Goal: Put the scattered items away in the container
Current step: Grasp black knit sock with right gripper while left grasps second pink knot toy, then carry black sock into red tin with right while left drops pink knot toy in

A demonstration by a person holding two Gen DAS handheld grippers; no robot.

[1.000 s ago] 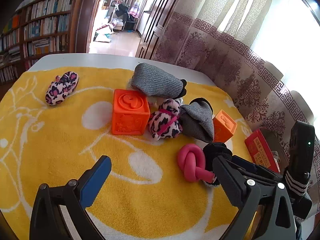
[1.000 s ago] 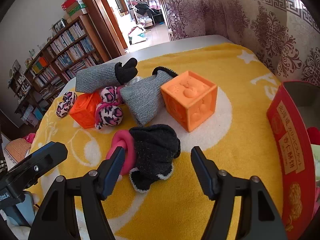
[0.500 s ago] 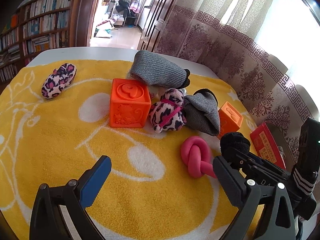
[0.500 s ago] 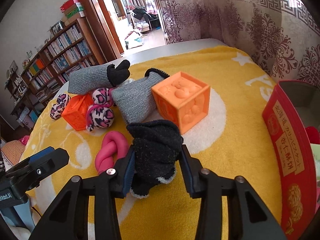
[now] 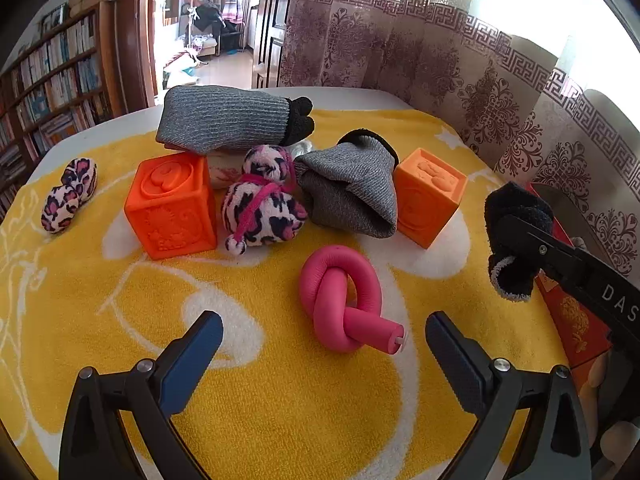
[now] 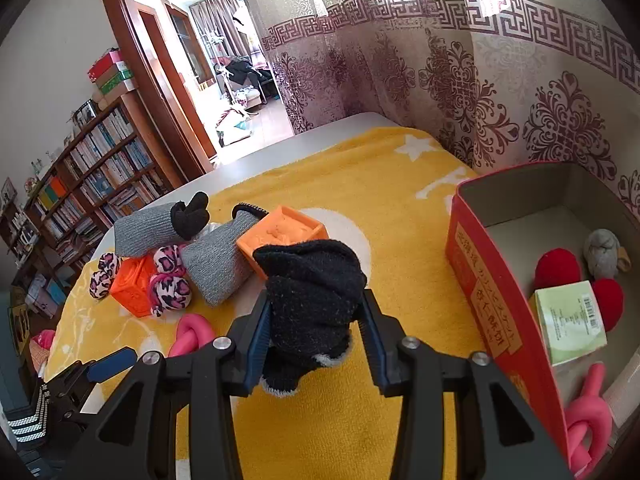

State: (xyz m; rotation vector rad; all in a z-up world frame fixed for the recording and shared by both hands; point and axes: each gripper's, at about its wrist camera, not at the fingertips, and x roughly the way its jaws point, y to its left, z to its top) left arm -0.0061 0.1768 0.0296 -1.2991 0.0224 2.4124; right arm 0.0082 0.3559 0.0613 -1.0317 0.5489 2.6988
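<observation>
The right gripper (image 6: 314, 338) is holding a bunched black sock (image 6: 310, 292), its pads pressing into the fabric from both sides, the sock hanging clear above the yellow towel (image 6: 380, 208). The red box (image 6: 486, 300), the container, is sitting just to the right of the sock, open at the top, already holding red balls, a green carton and a pink knot. So the sock is likely needing to travel rightward and over the near wall.

The left gripper (image 5: 322, 354) is hovering with jaws wide and nothing between them, a pink knotted tube (image 5: 340, 300) lying just ahead, its loose end pointing right.
</observation>
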